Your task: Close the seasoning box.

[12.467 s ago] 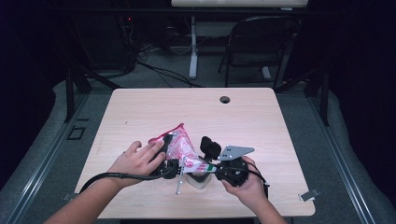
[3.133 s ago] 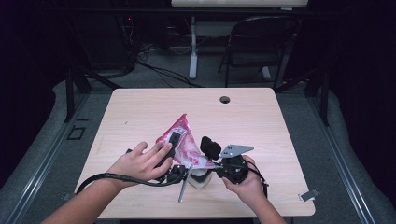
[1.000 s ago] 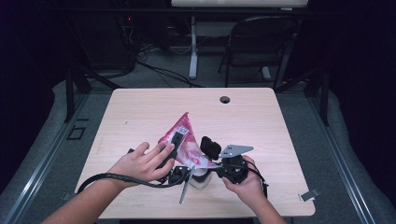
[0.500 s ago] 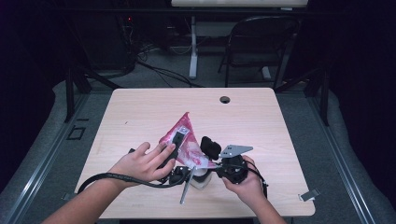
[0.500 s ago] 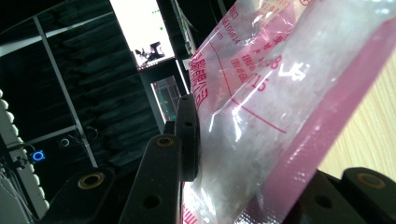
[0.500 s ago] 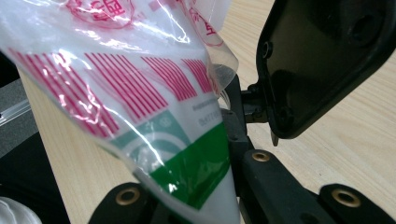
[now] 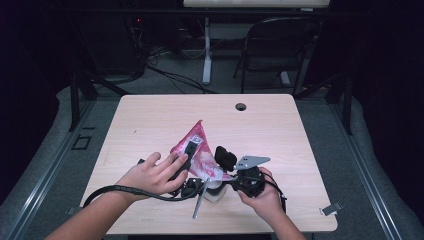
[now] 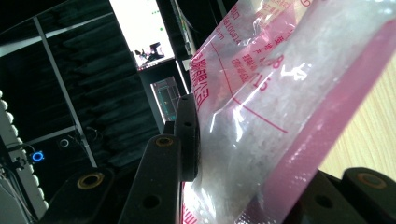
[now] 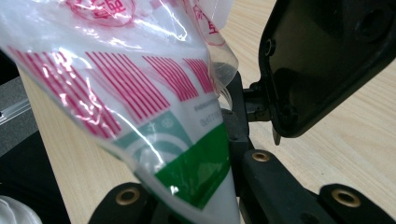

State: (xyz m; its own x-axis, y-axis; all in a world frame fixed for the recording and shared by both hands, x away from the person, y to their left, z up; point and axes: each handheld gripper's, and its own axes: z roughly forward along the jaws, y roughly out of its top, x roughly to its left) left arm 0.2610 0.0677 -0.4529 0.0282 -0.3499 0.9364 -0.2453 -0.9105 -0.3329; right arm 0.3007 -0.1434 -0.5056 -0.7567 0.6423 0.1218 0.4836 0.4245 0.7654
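We have the plastic pouch (image 7: pixel 196 150) pinned between both tools near the front of the pale wood-grain worktop (image 7: pixel 280 130), and we judge the step in hand to be steadying it for opening or emptying. Our left claw (image 7: pixel 188 152) is clamped on the pouch's pink-edged end, the film pressed flat between its black jaws in the left gripper view. Our right claw (image 7: pixel 223 159) looks closed on the opposite end, where green and red-striped print (image 9: pixel 187 172) sits between the jaws. The pouch is thin, glossy, crinkled film, clear in places, with a pale grainy filling (image 8: pixel 261 135) inside. Next, we think, the two claws must pull apart evenly without tearing the film or spilling the contents.
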